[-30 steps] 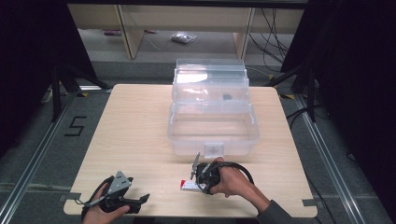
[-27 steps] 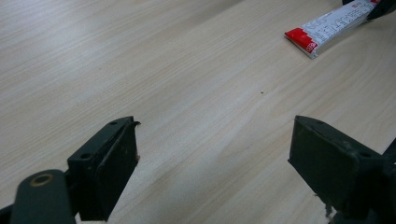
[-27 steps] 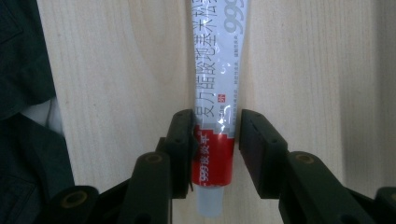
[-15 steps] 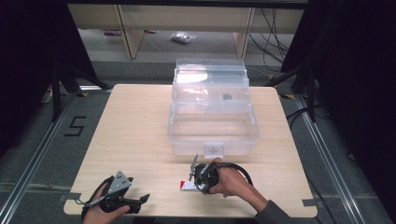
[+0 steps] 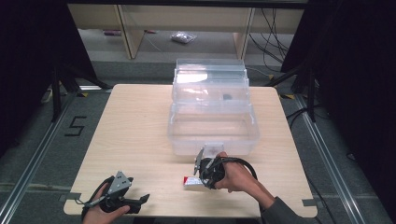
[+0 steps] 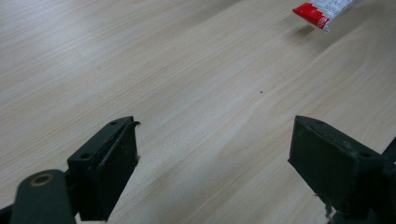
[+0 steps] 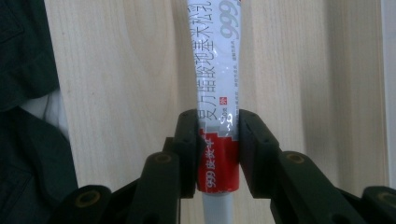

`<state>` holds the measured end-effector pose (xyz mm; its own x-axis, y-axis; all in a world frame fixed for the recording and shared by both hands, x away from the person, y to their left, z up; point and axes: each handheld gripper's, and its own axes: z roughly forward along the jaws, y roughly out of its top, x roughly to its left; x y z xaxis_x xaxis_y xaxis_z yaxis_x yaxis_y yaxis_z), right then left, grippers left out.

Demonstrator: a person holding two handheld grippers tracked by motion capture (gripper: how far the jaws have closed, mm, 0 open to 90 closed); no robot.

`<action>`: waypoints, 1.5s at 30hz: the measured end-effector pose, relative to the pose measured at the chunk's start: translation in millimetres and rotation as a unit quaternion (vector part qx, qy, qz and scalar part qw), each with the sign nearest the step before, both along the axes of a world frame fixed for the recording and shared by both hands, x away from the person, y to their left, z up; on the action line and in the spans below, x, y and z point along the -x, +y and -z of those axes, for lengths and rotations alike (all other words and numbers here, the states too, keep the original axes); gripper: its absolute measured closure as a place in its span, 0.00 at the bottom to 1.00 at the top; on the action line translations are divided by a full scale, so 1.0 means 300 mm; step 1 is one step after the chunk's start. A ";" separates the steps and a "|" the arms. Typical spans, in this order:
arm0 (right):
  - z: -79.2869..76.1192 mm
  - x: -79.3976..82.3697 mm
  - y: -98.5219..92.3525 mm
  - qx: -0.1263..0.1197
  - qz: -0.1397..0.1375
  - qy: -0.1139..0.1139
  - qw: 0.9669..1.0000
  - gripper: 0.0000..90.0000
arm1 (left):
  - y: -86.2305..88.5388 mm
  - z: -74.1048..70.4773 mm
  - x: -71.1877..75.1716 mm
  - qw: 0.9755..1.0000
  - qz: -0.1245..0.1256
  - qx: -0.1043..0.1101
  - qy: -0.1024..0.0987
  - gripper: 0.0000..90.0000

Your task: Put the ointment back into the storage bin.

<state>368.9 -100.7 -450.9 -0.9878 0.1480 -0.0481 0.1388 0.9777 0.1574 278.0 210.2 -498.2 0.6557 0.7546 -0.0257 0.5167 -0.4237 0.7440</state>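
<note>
Red-and-white ointment tube (image 7: 217, 107), soft laminate by the look of it, clamped crosswise in the right gripper (image 7: 217, 154) near the red end, right where the white cap (image 7: 217, 211) starts. Jaws just finished closing, pads pressed flat on both sides of the tube. Seen from the high view, sitting low over the front of the worktop (image 5: 135, 140), a little ahead of the clear plastic toolbox (image 5: 212, 116) with its lid thrown open.

Probably very light, so no weight worries. Squashy though: too hard a pinch mid-body would likely dent it or push the contents toward the cap. Near the shoulder by the cap seems the smart spot, stiffest part of the thing. Glossy skin, so maybe a bit slippery, and the long crimped end could droop or swing once lifted. Worth keeping it level-ish.

Left gripper (image 6: 215, 163) spread wide with nothing between the jaws, parked over bare wood at the front left corner, tube off in the distance.
</note>
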 end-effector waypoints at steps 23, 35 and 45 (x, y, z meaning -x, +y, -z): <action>-0.239 -0.076 -0.114 -0.004 0.030 -0.008 1.000 0.79 | -0.001 0.001 -0.001 1.000 -0.004 0.002 -0.001 0.17; -0.375 -0.143 -0.194 -0.005 0.043 -0.025 0.999 0.79 | 0.001 0.002 -0.002 1.000 0.000 0.003 0.000 0.17; -0.426 -0.215 -0.248 -0.002 0.058 -0.032 0.998 0.79 | 0.000 0.003 -0.002 1.000 0.000 0.003 0.000 0.17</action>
<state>433.4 -175.0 -323.2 -0.9589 0.2615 -0.1100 0.2406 0.9550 0.1736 278.6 210.3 -499.0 0.6564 0.7538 -0.0297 0.5165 -0.4203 0.7461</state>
